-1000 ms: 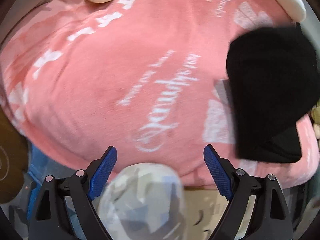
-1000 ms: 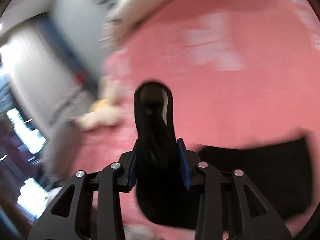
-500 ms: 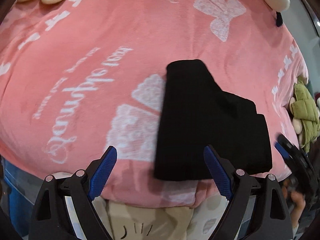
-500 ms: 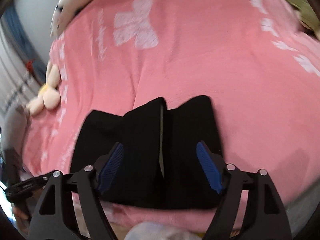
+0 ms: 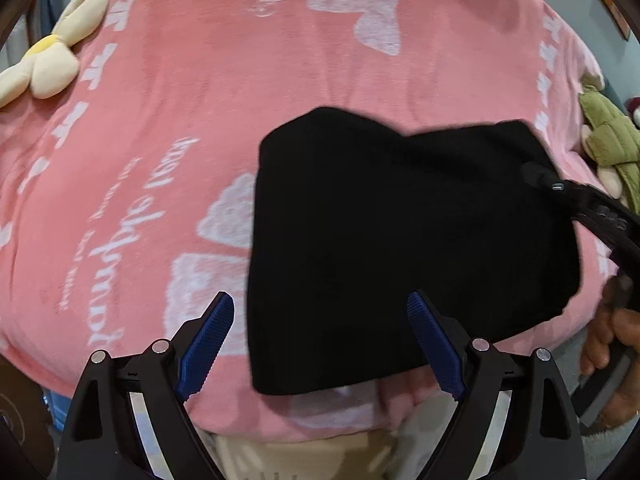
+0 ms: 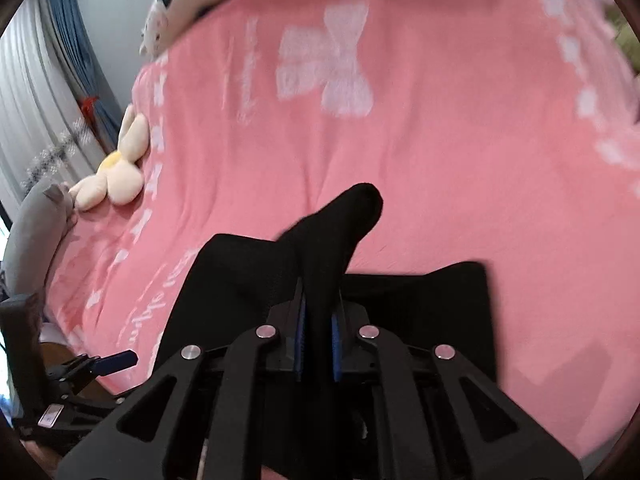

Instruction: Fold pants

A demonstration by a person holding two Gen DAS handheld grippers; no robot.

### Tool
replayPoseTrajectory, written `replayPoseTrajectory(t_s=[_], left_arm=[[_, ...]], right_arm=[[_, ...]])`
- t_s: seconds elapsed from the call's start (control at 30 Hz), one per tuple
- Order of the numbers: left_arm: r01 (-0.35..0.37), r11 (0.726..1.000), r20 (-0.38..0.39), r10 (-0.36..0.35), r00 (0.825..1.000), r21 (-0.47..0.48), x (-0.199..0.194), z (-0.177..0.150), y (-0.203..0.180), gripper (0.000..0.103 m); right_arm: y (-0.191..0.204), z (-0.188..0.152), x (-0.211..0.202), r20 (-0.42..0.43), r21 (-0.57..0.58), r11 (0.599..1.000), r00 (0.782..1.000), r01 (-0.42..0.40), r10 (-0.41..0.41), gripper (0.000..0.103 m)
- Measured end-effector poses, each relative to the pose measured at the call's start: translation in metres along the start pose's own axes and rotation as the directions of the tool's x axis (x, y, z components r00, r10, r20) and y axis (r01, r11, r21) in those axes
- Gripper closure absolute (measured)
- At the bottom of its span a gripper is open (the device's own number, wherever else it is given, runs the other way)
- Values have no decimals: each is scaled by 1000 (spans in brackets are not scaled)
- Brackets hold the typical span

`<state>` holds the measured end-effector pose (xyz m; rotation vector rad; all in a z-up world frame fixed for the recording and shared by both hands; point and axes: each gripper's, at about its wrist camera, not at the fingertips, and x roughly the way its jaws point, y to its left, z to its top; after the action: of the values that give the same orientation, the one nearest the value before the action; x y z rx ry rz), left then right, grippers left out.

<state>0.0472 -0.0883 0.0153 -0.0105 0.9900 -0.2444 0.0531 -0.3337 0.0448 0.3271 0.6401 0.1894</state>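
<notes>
The folded black fabric pants [image 5: 400,240] are laid at the lower right of the pink fleece blanket [image 5: 180,120], near its front edge. A raised fold is pinched by the just-closed right tongs [image 6: 318,320]; the left tongs [image 5: 320,344] are held spread above the pants' near edge. Bare blanket is left above and to the left.

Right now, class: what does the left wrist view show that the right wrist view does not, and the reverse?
Only the left wrist view shows the open left gripper from behind, a green plush toy and the person's hand. Only the right wrist view shows the right gripper, whose jaws have just been closing, pinching a raised fold of the black pants, plus curtains. Both show the pants, the pink blanket and a cream flower plush.
</notes>
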Motion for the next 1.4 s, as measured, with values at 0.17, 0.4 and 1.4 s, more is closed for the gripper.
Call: replayPoseTrajectory(t_s=[0.17, 0.4, 1.4], left_arm=[[73, 993, -19, -75, 997, -88, 23, 0, 8, 17], [105, 963, -37, -118, 992, -247, 42, -2, 52, 17], [-74, 958, 66, 96, 993, -275, -47, -54, 171, 33]], right_arm=[[-46, -34, 31, -164, 64, 994, 983, 91, -79, 83], [-69, -33, -15, -60, 104, 984, 989, 144, -138, 25], [94, -59, 34, -153, 68, 997, 987, -40, 50, 24]])
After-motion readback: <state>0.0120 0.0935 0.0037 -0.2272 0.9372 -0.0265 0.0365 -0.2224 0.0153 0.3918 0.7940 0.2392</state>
